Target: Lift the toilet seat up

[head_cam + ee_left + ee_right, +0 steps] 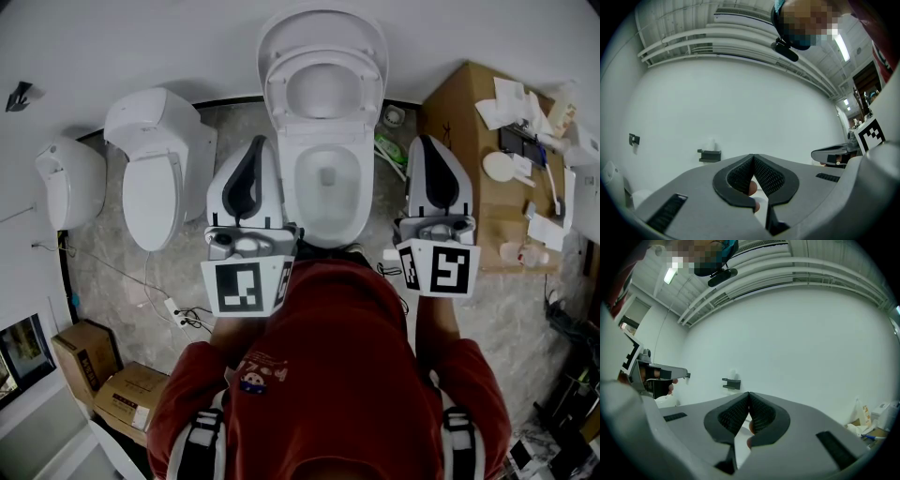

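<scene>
The white toilet stands in the middle of the head view, its bowl rim [292, 178] uncovered. The seat ring [279, 94] is raised and leans back against the upright lid [323, 26]. My left gripper [256, 142] hovers to the left of the bowl and my right gripper [423, 141] to its right; neither touches the toilet. Both point level toward the white wall. In the left gripper view the left gripper [753, 157] has its jaw tips together with nothing between them. The right gripper [749, 393] looks the same in its own view.
A second white toilet [155, 178] with its lid down stands on the left, a white wall fixture [67, 183] beyond it. A brown table [459, 112] with papers is on the right. Cardboard boxes [103, 375] and cables [178, 314] lie lower left.
</scene>
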A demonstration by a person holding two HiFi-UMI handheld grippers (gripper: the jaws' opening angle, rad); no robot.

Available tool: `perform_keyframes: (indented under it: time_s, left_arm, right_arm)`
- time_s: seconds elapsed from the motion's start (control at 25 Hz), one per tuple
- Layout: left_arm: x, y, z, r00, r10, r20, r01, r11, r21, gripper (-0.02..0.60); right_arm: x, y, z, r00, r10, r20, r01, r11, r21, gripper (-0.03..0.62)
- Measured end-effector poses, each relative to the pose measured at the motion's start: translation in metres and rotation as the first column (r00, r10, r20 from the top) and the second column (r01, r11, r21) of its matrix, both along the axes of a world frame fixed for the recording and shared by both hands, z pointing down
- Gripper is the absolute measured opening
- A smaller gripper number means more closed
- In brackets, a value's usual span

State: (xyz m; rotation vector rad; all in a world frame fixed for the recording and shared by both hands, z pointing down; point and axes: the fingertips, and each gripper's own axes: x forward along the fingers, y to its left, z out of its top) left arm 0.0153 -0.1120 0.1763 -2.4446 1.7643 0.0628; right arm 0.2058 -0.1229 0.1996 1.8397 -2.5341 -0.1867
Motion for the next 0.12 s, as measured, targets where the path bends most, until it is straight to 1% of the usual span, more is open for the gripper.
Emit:
perform_keyframes:
  time_s: [0.12]
  left_arm:
    - [-0.0006,0.0,-0.0023,1.0,0.003,-0.002,-0.003,1.0,0.006,0.008]
  right_arm:
    - [-0.0011,-0.0005,-0.0005,1.0,0.0,0.002,0.0,1.0,-0.003,0.014]
